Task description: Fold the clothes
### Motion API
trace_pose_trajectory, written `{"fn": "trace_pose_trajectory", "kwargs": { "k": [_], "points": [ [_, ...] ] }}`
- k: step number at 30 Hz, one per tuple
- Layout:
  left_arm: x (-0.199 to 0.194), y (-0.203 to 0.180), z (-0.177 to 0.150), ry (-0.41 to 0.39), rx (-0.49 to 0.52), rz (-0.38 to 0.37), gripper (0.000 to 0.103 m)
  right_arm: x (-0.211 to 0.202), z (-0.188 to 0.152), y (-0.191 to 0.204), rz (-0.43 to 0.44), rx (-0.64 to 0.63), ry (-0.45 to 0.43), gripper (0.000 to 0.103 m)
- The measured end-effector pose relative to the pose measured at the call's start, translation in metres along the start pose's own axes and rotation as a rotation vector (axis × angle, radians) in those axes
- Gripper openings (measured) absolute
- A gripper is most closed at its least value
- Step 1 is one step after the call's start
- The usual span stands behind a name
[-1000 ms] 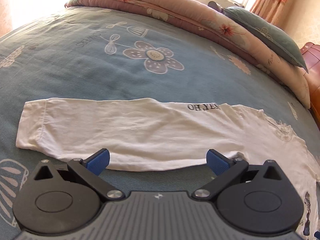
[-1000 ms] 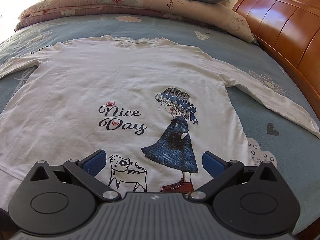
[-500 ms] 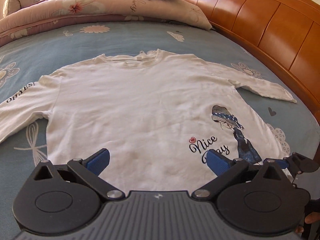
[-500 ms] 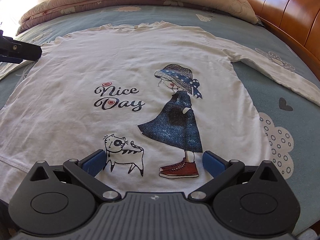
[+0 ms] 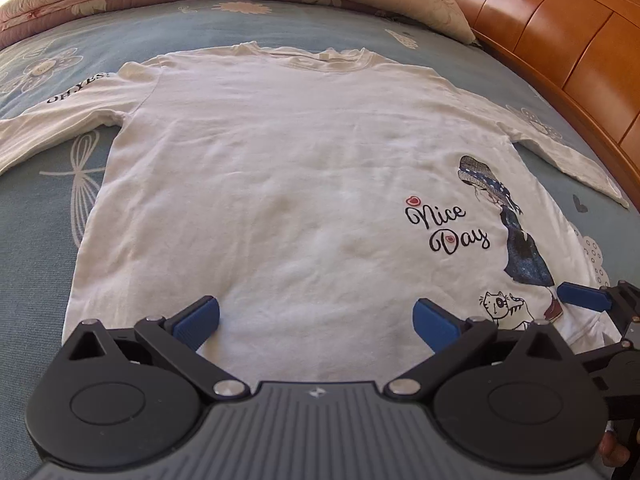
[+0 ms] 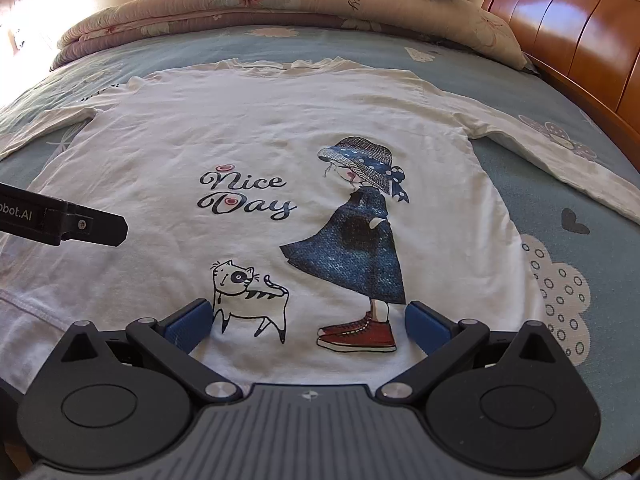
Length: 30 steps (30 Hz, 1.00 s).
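Blue bedsheet (image 5: 280, 28) bears white shirt (image 5: 304, 168) beyond both open grippers.

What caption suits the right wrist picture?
Open right gripper poised over the hem of a white shirt spread flat on a blue bedsheet.

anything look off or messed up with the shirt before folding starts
Nothing stands out. The white shirt lies flat and face up on the blue bedsheet, both sleeves spread out to the sides, with only light wrinkles. The left gripper and right gripper are both open near the hem, holding nothing.
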<state>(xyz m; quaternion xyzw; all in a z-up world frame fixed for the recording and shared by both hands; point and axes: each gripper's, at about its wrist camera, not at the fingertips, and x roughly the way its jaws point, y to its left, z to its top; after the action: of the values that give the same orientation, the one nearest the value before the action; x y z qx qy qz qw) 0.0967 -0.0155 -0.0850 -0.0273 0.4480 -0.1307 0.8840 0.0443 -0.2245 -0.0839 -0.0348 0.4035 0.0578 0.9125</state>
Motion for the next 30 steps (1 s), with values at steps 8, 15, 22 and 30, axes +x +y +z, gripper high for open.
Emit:
{"fn": "trace_pose_trajectory", "kwargs": {
  "k": [8,15,22,30],
  "points": [
    [-0.021,-0.014,-0.03,-0.036,0.031,0.016,0.102,-0.002,-0.007,0.001,-0.003,0.0,-0.047,0.103],
    [-0.018,-0.024,-0.045,-0.05,0.142,0.058,0.102,-0.004,-0.01,0.0,0.004,-0.016,-0.053,0.103],
    [-0.018,-0.024,-0.049,-0.062,0.148,0.059,0.102,-0.024,-0.009,-0.02,0.015,-0.008,-0.071,0.103],
    [-0.019,-0.024,-0.048,-0.057,0.14,0.06,0.102,-0.018,-0.02,-0.059,0.038,0.132,-0.036,0.103]
  ]
}}
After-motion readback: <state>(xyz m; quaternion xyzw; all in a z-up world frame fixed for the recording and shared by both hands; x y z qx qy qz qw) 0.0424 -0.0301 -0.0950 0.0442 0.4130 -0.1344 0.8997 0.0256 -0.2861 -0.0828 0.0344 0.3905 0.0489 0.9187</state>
